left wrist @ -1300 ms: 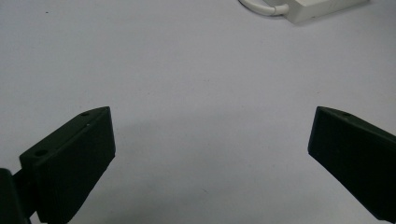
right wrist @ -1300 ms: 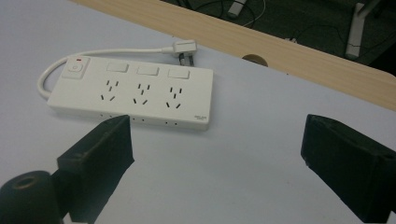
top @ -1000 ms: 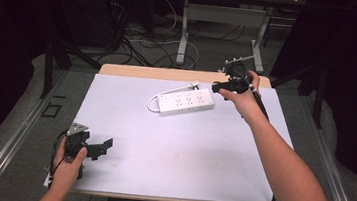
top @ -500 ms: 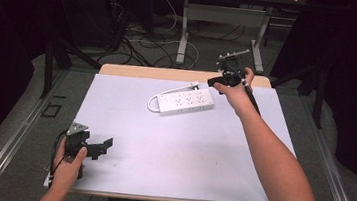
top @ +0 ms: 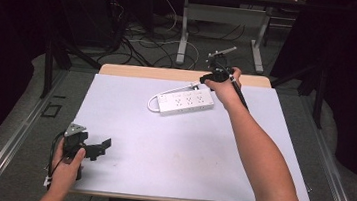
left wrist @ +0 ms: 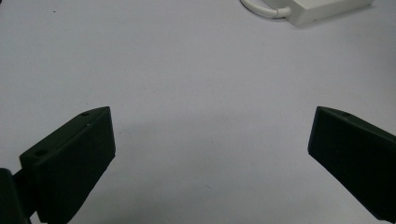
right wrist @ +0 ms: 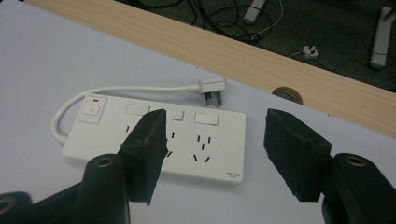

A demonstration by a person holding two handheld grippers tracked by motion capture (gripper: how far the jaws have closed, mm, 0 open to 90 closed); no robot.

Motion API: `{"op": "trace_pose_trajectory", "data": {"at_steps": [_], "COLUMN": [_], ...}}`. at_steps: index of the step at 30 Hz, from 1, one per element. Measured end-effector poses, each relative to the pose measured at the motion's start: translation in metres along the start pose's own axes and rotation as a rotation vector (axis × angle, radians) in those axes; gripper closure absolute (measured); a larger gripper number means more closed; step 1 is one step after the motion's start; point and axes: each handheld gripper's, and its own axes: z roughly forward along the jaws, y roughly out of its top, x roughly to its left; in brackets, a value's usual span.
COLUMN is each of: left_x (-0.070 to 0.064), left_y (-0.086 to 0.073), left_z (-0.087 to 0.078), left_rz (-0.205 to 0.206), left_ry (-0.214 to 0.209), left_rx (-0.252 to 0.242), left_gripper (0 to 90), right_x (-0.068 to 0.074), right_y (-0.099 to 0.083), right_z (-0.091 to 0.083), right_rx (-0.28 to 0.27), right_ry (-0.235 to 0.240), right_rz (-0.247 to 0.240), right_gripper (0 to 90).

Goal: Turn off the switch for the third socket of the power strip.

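Power strip (right wrist: 154, 140) work is at its start: nothing is held yet, and grasping or moving it is all left to do. Nearest, the left gripper (left wrist: 210, 154) has its jaws wide open over bare counter (left wrist: 196, 70), the strip far ahead of them. Farther, the right gripper (right wrist: 212, 154) hovers with open, empty jaws just above the strip, whose plug (right wrist: 212, 88) lies beyond them.

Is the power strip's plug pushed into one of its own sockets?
No, the plug lies loose on the table just behind the power strip.
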Motion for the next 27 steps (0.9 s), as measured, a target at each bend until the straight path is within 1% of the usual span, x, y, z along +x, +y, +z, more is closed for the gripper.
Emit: {"op": "trace_pose_trajectory", "data": {"at_steps": [1, 2, 4, 7, 12, 16, 19, 20, 21, 24, 27], "left_x": [0.000, 0.000, 0.000, 0.000, -0.001, -0.001, -0.002, -0.002, -0.002, -0.001, -0.001], "left_y": [0.000, 0.000, -0.001, -0.001, -0.002, -0.002, -0.002, -0.002, -0.002, -0.002, -0.002], "left_z": [0.000, -0.001, -0.002, -0.003, -0.003, -0.003, -0.004, -0.004, -0.004, -0.003, -0.002], "left_rz": [-0.002, -0.001, -0.001, 0.000, -0.002, 0.001, 0.001, 0.001, 0.001, -0.002, -0.003], "left_ry": [-0.003, -0.004, -0.002, 0.000, 0.001, 0.000, -0.001, -0.001, -0.002, 0.001, 0.001], "left_rx": [-0.005, 0.001, -0.009, -0.006, -0.004, -0.004, 0.001, 0.002, 0.001, -0.005, 0.000], "left_gripper": [0.6, 0.6, 0.6, 0.6, 0.6, 0.6, 0.6, 0.6, 0.6, 0.6, 0.6], "right_x": [0.000, 0.001, 0.004, 0.006, 0.008, 0.009, 0.009, 0.009, 0.009, 0.007, 0.006], "right_y": [0.000, 0.001, 0.003, 0.005, 0.007, 0.007, 0.006, 0.006, 0.005, 0.004, 0.004], "right_z": [0.000, 0.003, 0.009, 0.017, 0.030, 0.037, 0.044, 0.046, 0.048, 0.052, 0.057], "right_rx": [0.000, 0.005, 0.018, 0.019, 0.001, 0.011, 0.022, 0.023, 0.028, 0.035, 0.035], "right_ry": [0.000, 0.002, 0.007, 0.019, 0.016, 0.015, 0.006, -0.004, -0.012, -0.008, -0.017], "right_rz": [0.000, -0.003, 0.002, 0.005, -0.041, -0.028, -0.017, -0.028, -0.025, -0.023, -0.015], "right_gripper": [39.5, 39.5, 39.5, 39.5, 39.0, 39.0, 39.0, 38.9, 39.0, 39.7, 40.3]}}
